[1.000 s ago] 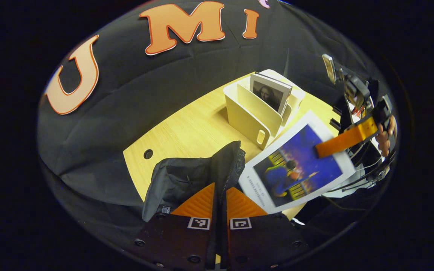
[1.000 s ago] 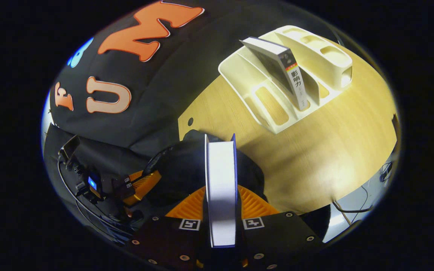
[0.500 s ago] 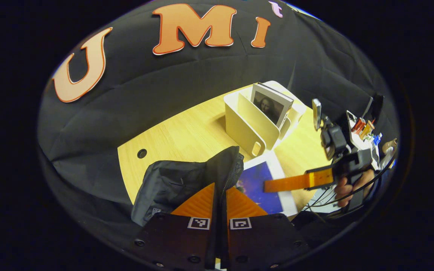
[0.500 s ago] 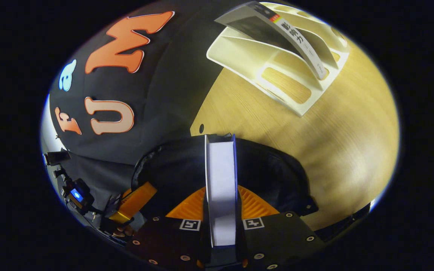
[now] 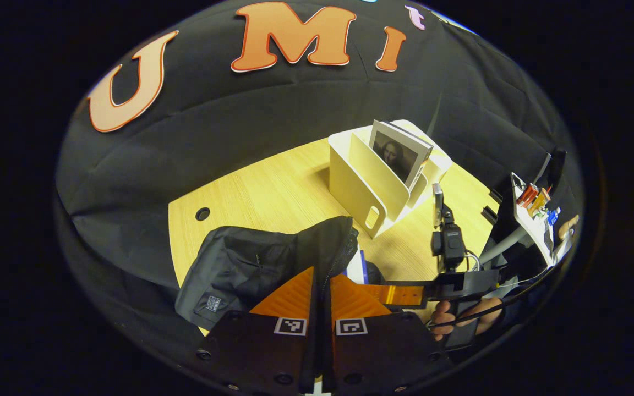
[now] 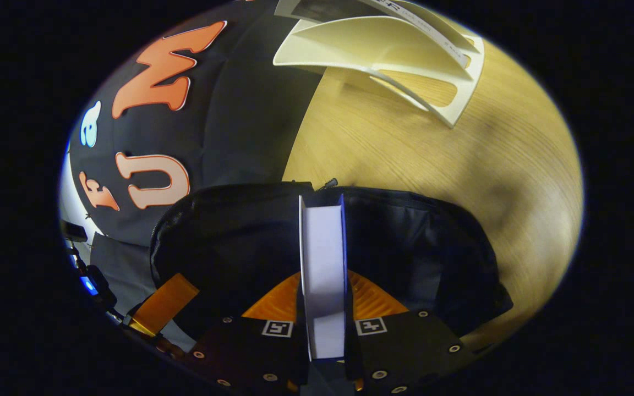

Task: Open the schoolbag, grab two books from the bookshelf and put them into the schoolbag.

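In the left gripper view, the left gripper (image 5: 321,286) is pinching the zipper edge of the black schoolbag (image 5: 251,264), both fingers pressing on the fabric and holding the opening apart. In the right gripper view, the right gripper (image 6: 322,291) is clamping a book (image 6: 322,258) upright by its edge, its far end sitting inside the schoolbag's mouth. Farther off on the wooden table (image 5: 273,192), the cream bookshelf (image 5: 361,181) is holding another book (image 5: 399,154), leaning in its slot.
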`<state>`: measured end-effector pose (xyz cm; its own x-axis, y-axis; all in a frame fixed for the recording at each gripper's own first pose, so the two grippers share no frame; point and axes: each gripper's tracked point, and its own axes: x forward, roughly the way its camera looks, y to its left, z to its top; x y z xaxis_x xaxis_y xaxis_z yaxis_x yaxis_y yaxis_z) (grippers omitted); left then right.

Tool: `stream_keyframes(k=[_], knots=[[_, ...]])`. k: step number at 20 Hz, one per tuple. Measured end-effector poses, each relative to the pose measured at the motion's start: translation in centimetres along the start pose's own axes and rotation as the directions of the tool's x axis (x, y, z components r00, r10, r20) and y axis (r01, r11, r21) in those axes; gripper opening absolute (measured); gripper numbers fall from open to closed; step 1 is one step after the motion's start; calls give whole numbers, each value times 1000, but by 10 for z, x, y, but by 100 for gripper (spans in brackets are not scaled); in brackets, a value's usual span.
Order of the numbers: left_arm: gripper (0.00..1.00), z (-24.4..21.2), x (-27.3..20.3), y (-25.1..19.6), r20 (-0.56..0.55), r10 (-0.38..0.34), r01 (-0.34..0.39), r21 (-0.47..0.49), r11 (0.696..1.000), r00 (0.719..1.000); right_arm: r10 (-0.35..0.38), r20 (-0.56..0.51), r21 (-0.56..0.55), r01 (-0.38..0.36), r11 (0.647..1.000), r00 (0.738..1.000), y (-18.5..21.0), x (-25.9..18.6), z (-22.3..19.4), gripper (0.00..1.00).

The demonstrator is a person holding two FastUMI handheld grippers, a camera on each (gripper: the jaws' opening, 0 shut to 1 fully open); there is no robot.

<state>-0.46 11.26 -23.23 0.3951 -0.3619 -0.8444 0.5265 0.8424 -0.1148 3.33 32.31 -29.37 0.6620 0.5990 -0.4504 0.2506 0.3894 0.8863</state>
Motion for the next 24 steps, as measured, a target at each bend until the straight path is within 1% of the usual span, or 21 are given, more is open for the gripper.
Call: stream_keyframes(k=[1,2,4,5,6,7,8,9,10,11,13,14,15,18,20,21,23,24], knots=[[6,0,2,-1,-3,4,-4,6,1000,1000,3,-31,5,-3,1000,1000,-2,5,-5,30],[5,2,1,0,0,10,-10,9,1000,1000,0,-64,16,1,1000,998,-3,8,-11,31],[6,3,3,1,1,16,-16,7,1000,1000,-41,-173,26,46,999,984,-13,11,-30,37],[5,1,3,0,-4,10,-10,-4,1000,1000,-70,-215,11,74,997,974,-19,8,-37,43],[5,1,2,1,1,9,-9,-12,1000,1000,-103,-250,-15,103,995,963,-21,2,-41,32],[5,1,1,3,3,5,-5,-15,1000,1000,-130,-283,-40,123,992,950,-25,-7,-44,49],[5,1,0,5,8,10,-10,-15,1000,1000,-162,-311,-87,141,986,936,-29,-19,-45,52],[5,1,-1,10,13,23,-23,-10,1000,1000,-207,-326,-161,162,974,923,-38,-29,-42,62],[5,0,-2,13,14,36,-35,-8,999,999,-248,-326,-238,174,955,912,-48,-40,-35,64],[5,0,-2,15,15,44,-44,-10,999,999,-278,-324,-299,181,937,904,-55,-48,-27,69],[5,-6,0,12,12,53,-52,-17,998,999,-320,-318,-376,192,907,892,-58,-68,-6,74],[5,-9,0,11,9,55,-54,-16,998,998,-335,-310,-406,195,893,890,-56,-82,6,91],[5,-9,0,9,7,62,-62,-9,998,998,-354,-298,-440,202,875,886,-54,-96,18,77],[5,-16,2,5,-8,75,-75,2,997,997,-385,-253,-533,204,821,888,-40,-128,55,84],[5,-20,3,4,-17,83,-83,-5,997,996,-416,-215,-586,224,779,884,-35,-146,81,92],[5,-21,5,3,-22,87,-88,-11,996,996,-436,-193,-609,241,755,879,-32,-156,96,97],[5,-22,5,3,-30,96,-96,-16,995,995,-483,-155,-660,273,700,862,-27,-175,121,98],[5,-22,5,3,-34,99,-99,-19,995,995,-507,-136,-692,285,664,851,-23,-182,135,99]])
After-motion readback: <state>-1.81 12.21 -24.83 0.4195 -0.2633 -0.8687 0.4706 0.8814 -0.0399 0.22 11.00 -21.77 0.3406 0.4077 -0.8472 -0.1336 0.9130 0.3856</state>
